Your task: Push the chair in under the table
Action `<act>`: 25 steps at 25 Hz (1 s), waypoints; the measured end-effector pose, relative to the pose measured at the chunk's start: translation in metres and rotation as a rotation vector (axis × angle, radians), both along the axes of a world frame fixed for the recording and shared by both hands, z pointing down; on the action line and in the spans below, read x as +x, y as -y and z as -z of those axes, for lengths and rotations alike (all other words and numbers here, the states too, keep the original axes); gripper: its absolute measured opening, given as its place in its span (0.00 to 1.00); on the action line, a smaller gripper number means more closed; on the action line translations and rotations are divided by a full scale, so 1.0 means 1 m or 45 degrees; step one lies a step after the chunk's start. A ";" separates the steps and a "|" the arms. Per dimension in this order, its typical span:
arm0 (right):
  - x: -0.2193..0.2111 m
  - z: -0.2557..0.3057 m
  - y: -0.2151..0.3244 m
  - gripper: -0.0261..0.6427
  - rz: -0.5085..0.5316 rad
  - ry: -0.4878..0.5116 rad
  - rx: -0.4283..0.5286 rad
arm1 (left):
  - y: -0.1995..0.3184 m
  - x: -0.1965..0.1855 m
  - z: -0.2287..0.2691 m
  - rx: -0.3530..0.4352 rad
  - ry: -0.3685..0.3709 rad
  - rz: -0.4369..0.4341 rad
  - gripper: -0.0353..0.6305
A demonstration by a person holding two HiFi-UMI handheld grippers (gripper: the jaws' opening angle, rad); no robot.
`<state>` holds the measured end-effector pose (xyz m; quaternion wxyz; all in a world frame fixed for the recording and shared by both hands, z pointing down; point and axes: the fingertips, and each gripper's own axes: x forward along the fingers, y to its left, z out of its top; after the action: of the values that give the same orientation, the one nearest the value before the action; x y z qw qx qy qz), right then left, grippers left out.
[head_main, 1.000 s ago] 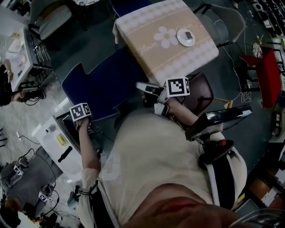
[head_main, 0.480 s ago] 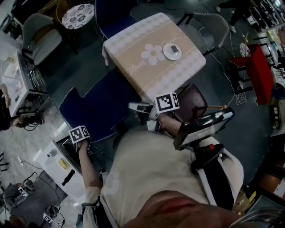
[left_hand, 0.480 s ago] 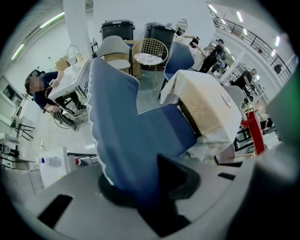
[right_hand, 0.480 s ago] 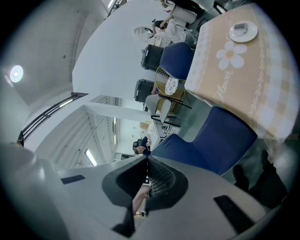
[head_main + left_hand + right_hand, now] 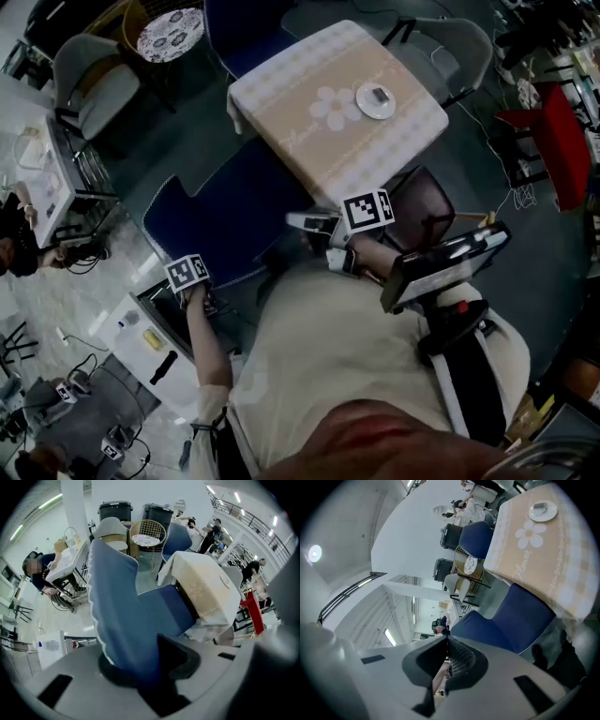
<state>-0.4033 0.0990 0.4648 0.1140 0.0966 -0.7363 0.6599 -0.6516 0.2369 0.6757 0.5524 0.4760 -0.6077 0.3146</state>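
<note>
The blue chair [image 5: 234, 211] stands at the near left side of the table [image 5: 337, 103], which has a beige flowered cloth; its seat reaches under the table's edge. My left gripper [image 5: 194, 291] points down at the chair's back rim. In the left gripper view the blue back [image 5: 126, 616] runs between the jaws, and the left gripper [image 5: 140, 672] is shut on it. My right gripper [image 5: 295, 221] hovers by the table's near corner beside the chair, shut and holding nothing. The right gripper view shows the right gripper [image 5: 447, 660] with closed jaws, the chair [image 5: 520, 616] and the table [image 5: 539, 541].
A white plate [image 5: 377, 98] lies on the table. A brown chair [image 5: 422, 211] stands at the table's near right, a grey chair [image 5: 459, 42] behind it. A white cabinet [image 5: 141, 347] is close on the left. A person [image 5: 19, 244] sits at a desk far left.
The head camera has swung a little. The chair, the table and both grippers keep their places relative to one another.
</note>
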 end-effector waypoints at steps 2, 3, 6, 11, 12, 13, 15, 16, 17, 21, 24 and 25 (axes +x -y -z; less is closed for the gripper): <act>0.000 -0.001 0.005 0.05 0.005 -0.009 0.019 | 0.008 0.000 0.000 0.013 0.002 -0.001 0.24; -0.003 -0.001 0.007 0.05 0.008 -0.003 0.025 | 0.010 -0.003 0.001 0.013 0.007 -0.002 0.24; -0.007 0.000 0.009 0.05 0.005 0.009 0.027 | 0.014 -0.007 0.001 0.011 0.013 -0.009 0.24; -0.001 -0.002 0.006 0.05 -0.035 0.003 0.012 | 0.011 -0.005 0.000 0.007 0.006 -0.031 0.24; -0.002 -0.002 0.006 0.05 -0.036 0.006 0.010 | 0.010 -0.005 0.000 0.007 0.008 -0.032 0.24; -0.002 -0.002 0.005 0.05 -0.035 0.009 0.007 | 0.009 -0.005 0.000 0.007 0.010 -0.031 0.24; -0.003 -0.002 0.005 0.05 -0.026 0.014 0.009 | 0.008 -0.003 0.000 0.007 0.015 -0.027 0.24; -0.003 -0.001 0.006 0.05 -0.020 0.017 0.013 | 0.009 -0.002 -0.001 0.006 0.017 -0.026 0.24; -0.003 -0.001 0.006 0.05 -0.015 0.019 0.016 | 0.009 0.000 -0.001 0.005 0.019 -0.025 0.24; -0.004 -0.004 0.002 0.05 -0.004 0.034 -0.005 | 0.006 0.001 0.000 -0.012 0.028 -0.026 0.24; 0.005 -0.007 -0.003 0.05 -0.045 0.010 -0.034 | 0.005 0.009 0.000 -0.034 0.015 -0.049 0.24; 0.007 -0.009 -0.003 0.05 -0.054 -0.001 -0.040 | 0.004 0.010 0.000 -0.034 0.011 -0.050 0.24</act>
<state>-0.3966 0.1023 0.4736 0.1016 0.1107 -0.7237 0.6736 -0.6417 0.2325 0.6761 0.5498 0.4791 -0.5964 0.3353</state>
